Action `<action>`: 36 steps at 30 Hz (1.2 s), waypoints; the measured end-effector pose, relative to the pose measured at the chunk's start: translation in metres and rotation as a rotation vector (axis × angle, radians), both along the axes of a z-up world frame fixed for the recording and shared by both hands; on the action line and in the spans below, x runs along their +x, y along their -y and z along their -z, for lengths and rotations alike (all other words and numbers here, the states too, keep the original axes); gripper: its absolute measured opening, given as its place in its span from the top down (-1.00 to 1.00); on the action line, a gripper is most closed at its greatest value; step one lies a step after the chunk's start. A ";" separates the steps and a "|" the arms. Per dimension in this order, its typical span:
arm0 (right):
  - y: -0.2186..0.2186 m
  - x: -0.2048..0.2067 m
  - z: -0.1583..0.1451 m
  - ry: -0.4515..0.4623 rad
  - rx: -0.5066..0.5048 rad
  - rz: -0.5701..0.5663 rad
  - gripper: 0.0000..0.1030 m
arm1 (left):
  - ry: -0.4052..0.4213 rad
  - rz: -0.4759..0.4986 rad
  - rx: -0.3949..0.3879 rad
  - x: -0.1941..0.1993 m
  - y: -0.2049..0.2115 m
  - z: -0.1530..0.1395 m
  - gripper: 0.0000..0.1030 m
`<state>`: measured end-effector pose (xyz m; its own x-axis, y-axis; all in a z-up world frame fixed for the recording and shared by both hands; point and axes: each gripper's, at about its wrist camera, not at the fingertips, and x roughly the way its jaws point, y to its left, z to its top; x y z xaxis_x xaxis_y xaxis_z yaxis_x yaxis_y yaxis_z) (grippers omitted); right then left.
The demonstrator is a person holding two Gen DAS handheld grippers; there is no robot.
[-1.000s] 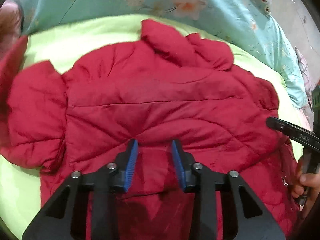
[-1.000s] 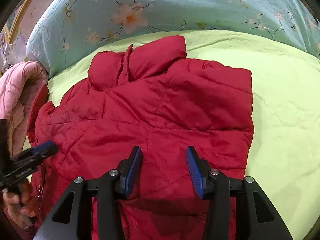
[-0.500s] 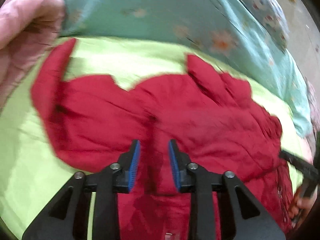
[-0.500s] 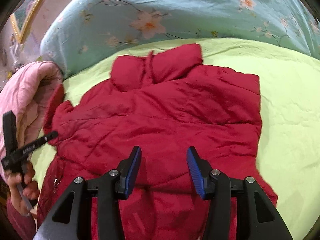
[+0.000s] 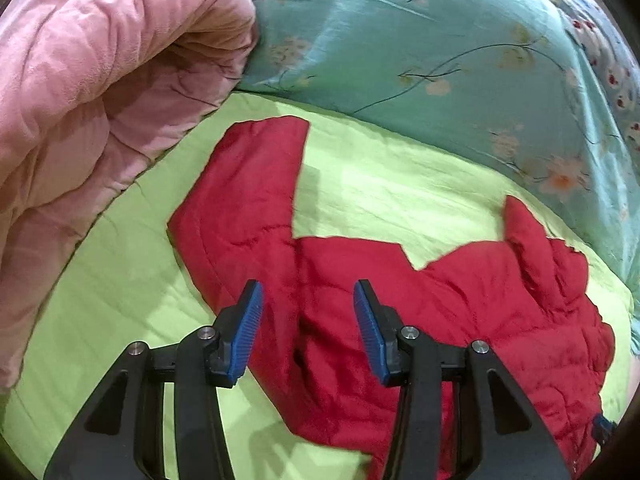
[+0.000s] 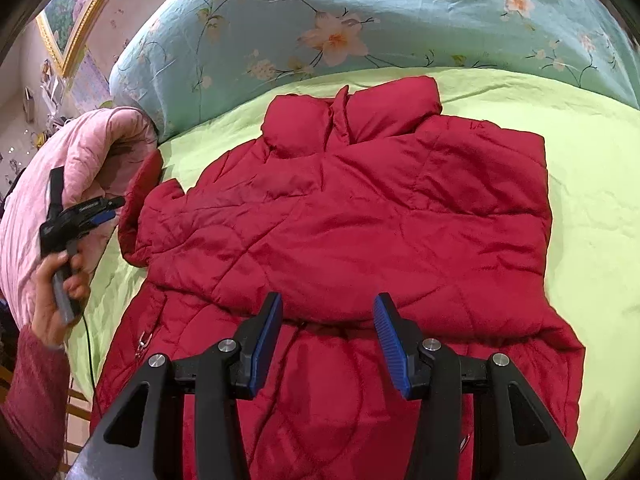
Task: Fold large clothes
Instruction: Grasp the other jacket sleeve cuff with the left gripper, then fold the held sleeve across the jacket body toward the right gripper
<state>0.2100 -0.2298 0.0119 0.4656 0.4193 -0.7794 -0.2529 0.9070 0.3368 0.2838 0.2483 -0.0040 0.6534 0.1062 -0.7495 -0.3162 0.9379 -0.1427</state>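
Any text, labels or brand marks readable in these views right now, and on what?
Left gripper: a white printed word along its side, too small and blurred to read.
Red jacket: no label or tag text showing; its zipper pull bears nothing readable.
Floral quilt, pink blanket, framed picture: no text.
Nothing else carries writing.

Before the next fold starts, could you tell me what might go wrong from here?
1. The left sleeve lies spread beside the pink quilt; the open left gripper could catch the quilt.
2. The puffy red jacket may spring open after folding.
3. The right gripper is also open, so nothing pins the jacket.
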 end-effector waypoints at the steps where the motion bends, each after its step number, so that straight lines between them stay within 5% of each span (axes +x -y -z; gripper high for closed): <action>1: 0.000 -0.001 0.000 -0.001 0.004 -0.002 0.03 | -0.003 0.001 -0.005 0.001 -0.001 0.000 -0.09; 15: -0.005 -0.015 -0.003 -0.012 0.035 -0.027 0.03 | -0.099 -0.050 0.042 0.074 -0.029 0.022 -0.13; 18: -0.006 -0.015 -0.001 -0.019 0.045 -0.030 0.03 | -0.107 -0.036 0.068 0.078 -0.027 0.023 0.78; 19: -0.006 -0.015 -0.001 -0.020 0.045 -0.030 0.03 | -0.104 -0.033 0.059 0.077 -0.028 0.023 0.83; 26: -0.005 -0.015 -0.003 -0.016 0.062 -0.030 0.03 | 0.002 -0.039 -0.012 0.046 -0.028 0.004 0.92; 36: -0.008 -0.012 -0.001 -0.024 0.093 -0.023 0.03 | 0.191 0.159 -0.158 -0.017 0.055 -0.037 0.93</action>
<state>0.1980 -0.2222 0.0131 0.4363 0.5008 -0.7475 -0.2641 0.8655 0.4256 0.2668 0.1934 0.0330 0.7836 -0.1168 -0.6102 -0.1205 0.9349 -0.3338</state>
